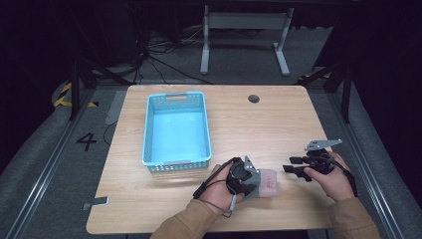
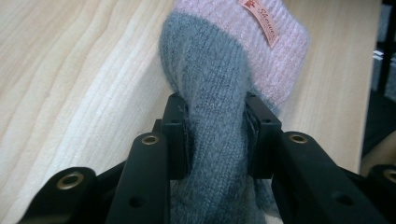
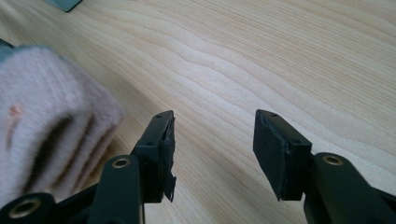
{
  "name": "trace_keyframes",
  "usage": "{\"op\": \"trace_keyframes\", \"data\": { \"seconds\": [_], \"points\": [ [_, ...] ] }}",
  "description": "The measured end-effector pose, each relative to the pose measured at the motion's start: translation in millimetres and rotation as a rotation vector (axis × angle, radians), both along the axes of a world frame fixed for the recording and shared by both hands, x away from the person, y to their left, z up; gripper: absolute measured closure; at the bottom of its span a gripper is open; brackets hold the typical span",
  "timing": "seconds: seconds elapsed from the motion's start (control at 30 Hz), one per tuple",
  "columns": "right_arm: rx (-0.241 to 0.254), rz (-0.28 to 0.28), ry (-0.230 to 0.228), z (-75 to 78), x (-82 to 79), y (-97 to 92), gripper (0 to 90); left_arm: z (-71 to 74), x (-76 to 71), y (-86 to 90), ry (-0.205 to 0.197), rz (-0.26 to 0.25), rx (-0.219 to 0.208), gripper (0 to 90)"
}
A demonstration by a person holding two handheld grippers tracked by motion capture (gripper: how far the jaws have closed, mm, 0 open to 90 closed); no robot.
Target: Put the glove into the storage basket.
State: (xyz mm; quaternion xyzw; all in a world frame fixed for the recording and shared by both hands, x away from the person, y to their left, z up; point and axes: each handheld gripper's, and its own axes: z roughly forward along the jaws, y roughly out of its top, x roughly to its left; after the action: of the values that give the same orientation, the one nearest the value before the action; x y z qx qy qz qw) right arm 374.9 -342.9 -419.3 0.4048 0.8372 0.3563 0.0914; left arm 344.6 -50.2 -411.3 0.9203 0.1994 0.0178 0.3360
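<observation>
A knitted grey and pink glove (image 1: 266, 183) lies on the wooden table (image 1: 239, 124) near its front edge. My left gripper (image 1: 251, 183) is shut on the glove's grey part (image 2: 215, 130), which is pinched between both black pads; a pink cuff with a small label (image 2: 261, 28) lies beyond. My right gripper (image 1: 291, 167) is held just right of the glove, open, with bare wood between its pads (image 3: 275, 149). In the right gripper view, the glove's pink cuff (image 3: 42, 126) sits at the left, blurred, apart from the jaws.
A light blue plastic basket (image 1: 175, 130) stands empty on the table's left half. A round cable hole (image 1: 254, 98) is near the far edge. A small grey object (image 1: 97, 201) lies at the front left corner. A desk frame (image 1: 244, 35) stands beyond the table.
</observation>
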Motion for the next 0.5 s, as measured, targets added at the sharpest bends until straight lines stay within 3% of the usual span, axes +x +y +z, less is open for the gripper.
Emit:
{"op": "trace_keyframes", "data": {
  "seconds": [0.5],
  "points": [
    [-0.004,0.017,0.013,-2.8,10.8,7.7,48.7,34.3,7.2,28.4,-0.001,0.043,-0.058,66.9]
  ]
}}
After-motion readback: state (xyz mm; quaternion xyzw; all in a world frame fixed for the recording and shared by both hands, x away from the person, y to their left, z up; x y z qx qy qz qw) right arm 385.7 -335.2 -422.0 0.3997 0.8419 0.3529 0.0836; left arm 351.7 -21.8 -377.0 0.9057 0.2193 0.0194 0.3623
